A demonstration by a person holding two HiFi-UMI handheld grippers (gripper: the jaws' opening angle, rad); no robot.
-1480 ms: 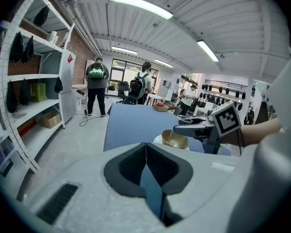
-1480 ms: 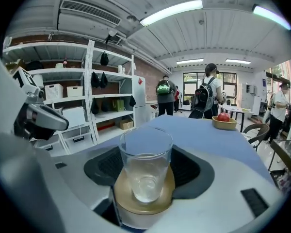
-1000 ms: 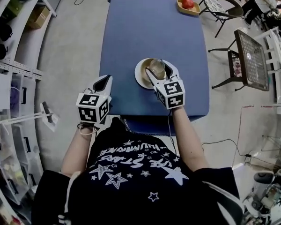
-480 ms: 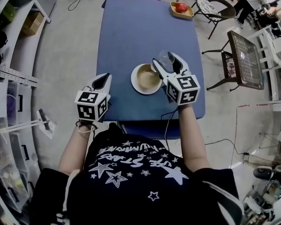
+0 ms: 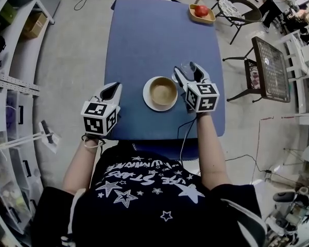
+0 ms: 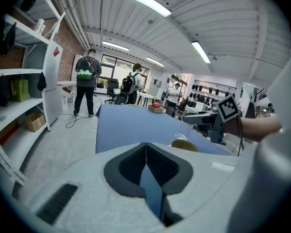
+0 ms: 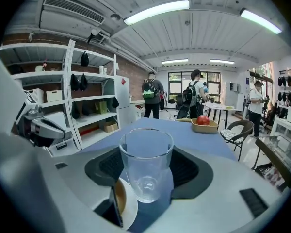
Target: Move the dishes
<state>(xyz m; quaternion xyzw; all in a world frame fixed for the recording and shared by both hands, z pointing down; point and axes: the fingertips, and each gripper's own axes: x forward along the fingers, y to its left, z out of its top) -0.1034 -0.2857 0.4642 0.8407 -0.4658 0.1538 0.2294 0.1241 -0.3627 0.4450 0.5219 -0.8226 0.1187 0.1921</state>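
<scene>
A clear drinking glass [image 7: 146,171] stands upright between the pads of my right gripper [image 7: 146,174], which is shut on it. In the head view this gripper [image 5: 188,72] holds the glass [image 5: 186,67] over the blue table [image 5: 144,40], just right of a tan bowl [image 5: 162,91] on a white plate [image 5: 147,100]. The plate [image 7: 130,207] also shows low left under the glass. My left gripper [image 5: 109,91] hovers at the table's near left edge, its jaws [image 6: 146,152] shut on nothing. From there the bowl [image 6: 185,145] and the glass [image 6: 180,136] are visible ahead.
A wooden bowl holding a red apple [image 5: 202,11] sits at the table's far right corner. Chairs [image 5: 239,9] and a small side table [image 5: 272,68] stand to the right, shelving [image 5: 10,86] to the left. People [image 7: 152,98] stand beyond the table's far end.
My right gripper has carried the glass from over the bowl to the right of the plate. The left gripper has barely shifted.
</scene>
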